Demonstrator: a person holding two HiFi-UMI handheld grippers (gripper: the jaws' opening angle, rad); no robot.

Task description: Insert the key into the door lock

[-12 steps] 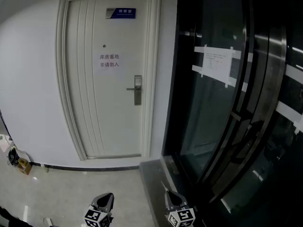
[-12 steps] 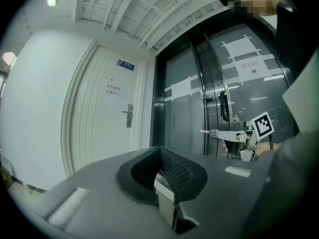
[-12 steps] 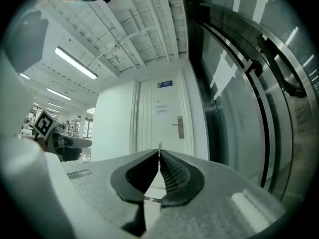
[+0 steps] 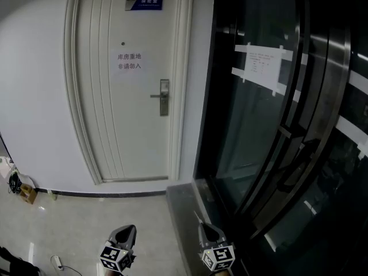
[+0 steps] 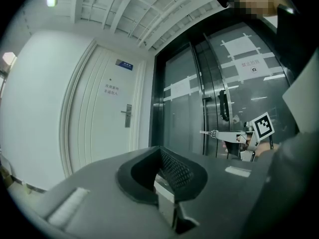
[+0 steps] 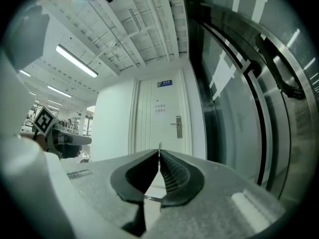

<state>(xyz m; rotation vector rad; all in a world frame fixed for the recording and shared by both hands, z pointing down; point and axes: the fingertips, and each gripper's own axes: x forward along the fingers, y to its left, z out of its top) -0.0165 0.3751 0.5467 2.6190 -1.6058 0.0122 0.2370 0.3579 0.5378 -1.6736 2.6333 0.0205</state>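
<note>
glass wall (image 4: 270, 119): dark, glossy and hard, with black frames and a taped paper; runs along the right of both grippers.
door (image 4: 129, 125): white, matt, panelled with long vertical grooves; shut, well ahead of both grippers and a little left of the right one. A blue plate and a paper notice are fixed high on it.
floor (image 4: 86, 223): pale and polished, under the grippers.
right hand-held gripper (image 4: 206, 230): held level, pointing at the door; ribbed black pads clenched on the key.
left hand-held gripper (image 4: 126, 232): level beside it, pads pressed together, nothing between them.
lock (image 4: 164, 98): narrow upright metal plate at the door's right edge, lever (image 4: 155, 96) sticking out to the left. Well apart from the key tip. Keyhole too small to make out from here.
key (image 6: 159, 146): pinched edge-on in the right gripper; only a thin metal tip shows past the pads, pointing forward at the door.
handling (judged): the key is light, stiff, thin and smooth, so it is likely to twist or slide in the pads if it meets the plate off-line. Best held by the bow, as it seems to be, with the blade left free. It should go in straight, with little force.
</note>
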